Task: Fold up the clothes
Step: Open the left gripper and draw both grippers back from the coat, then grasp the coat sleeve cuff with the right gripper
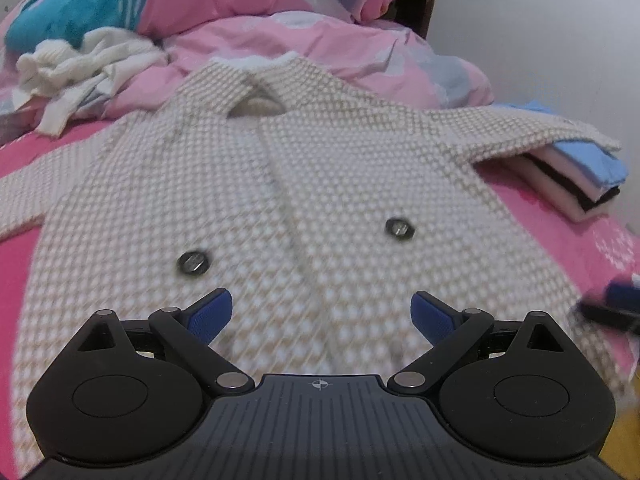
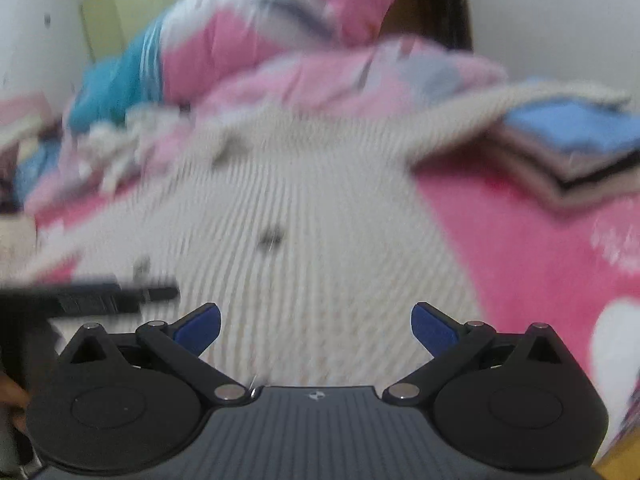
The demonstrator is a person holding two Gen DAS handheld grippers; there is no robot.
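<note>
A pink bed (image 1: 568, 248) is covered by a checked coat (image 1: 280, 184), spread flat with its front up. A stack of folded clothes (image 1: 576, 176) is tucked under the coat's sleeve. Above the coat's hem, the left gripper (image 1: 321, 316) and right gripper (image 2: 316, 326) are held wide open, empty.

Left gripper (image 1: 321, 314) hangs with jaws spread wide, nothing between the blue pads (image 1: 210, 314). Right gripper (image 2: 316, 326) likewise wide apart, empty; its view is blurred.
</note>
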